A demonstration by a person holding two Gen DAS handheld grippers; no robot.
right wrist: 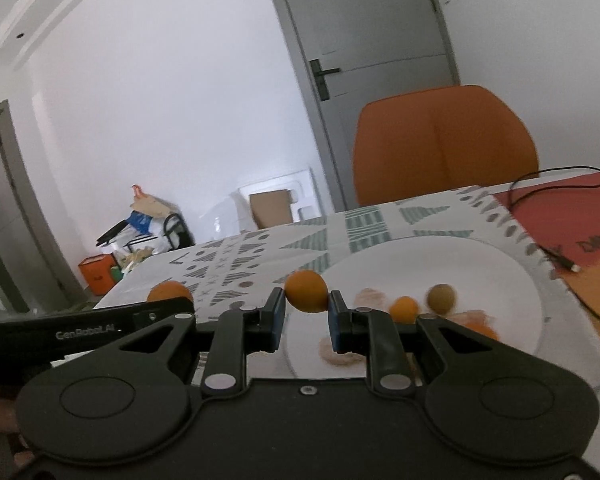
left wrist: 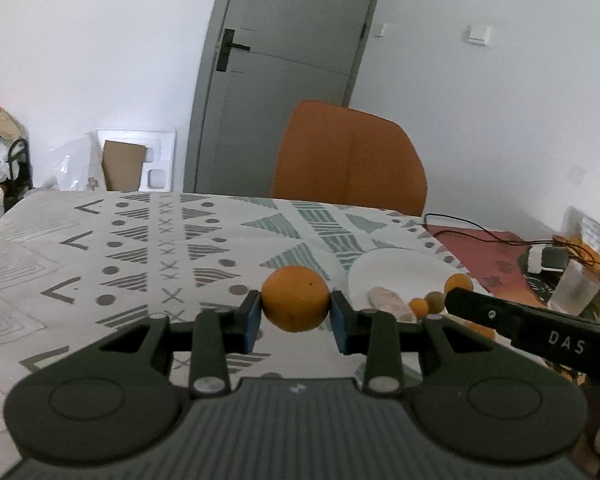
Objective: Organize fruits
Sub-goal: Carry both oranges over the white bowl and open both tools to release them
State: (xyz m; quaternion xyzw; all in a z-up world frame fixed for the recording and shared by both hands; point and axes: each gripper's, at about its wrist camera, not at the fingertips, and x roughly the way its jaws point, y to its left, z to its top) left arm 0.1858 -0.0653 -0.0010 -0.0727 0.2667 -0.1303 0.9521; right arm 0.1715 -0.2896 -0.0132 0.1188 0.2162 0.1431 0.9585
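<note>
Left tool (left wrist: 295, 316) clamps an orange (left wrist: 295, 298); right tool (right wrist: 306, 316) (blurred) clamps a kumquat (right wrist: 306, 291).

Home dining room: patterned tablecloth (left wrist: 140, 240), orange chair (left wrist: 348, 156)

we get soft, even daylight in both views, pretty flat, with only faint shadows on the tablecloth (left wrist: 148, 240). walls look a bit washed out. fisheye bends the door (left wrist: 284, 72) and rounds the corners into dark vignettes. the left wrist view is fairly sharp; the right wrist view is smeared with motion blur, especially the fruit on the plate (right wrist: 480, 264) at lower right.
</note>
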